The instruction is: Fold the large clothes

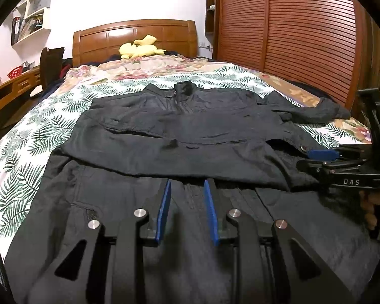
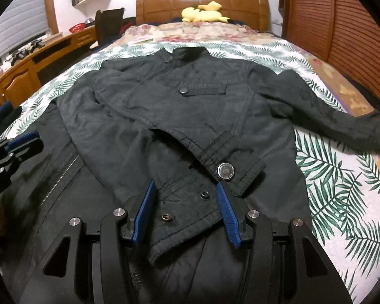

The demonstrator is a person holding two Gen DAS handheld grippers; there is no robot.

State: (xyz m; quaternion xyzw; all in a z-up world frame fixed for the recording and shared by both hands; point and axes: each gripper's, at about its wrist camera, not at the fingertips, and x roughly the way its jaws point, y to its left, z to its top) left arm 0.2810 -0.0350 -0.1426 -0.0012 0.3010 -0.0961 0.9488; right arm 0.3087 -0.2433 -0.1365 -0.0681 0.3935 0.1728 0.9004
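A large black jacket [image 1: 190, 136] lies face up on the bed, collar [image 1: 183, 87] toward the headboard. Its left sleeve is folded across the chest; the right sleeve [image 2: 337, 111] stretches out toward the wardrobe. In the right wrist view the jacket [image 2: 179, 106] shows a folded cuff with a snap button [image 2: 225, 171]. My left gripper [image 1: 187, 185] is open, low over the jacket's lower front, holding nothing. My right gripper [image 2: 185, 190] is open over the cuff and hem, holding nothing. It also shows in the left wrist view [image 1: 319, 155] at the jacket's right edge.
The bed has a palm-leaf sheet [image 2: 342, 190] and a floral blanket [image 1: 152, 65]. A yellow plush toy [image 1: 139, 48] lies by the wooden headboard [image 1: 134, 35]. A slatted wardrobe [image 1: 291, 25] stands on the right, a wooden desk [image 2: 25, 71] and chair [image 2: 109, 25] on the left.
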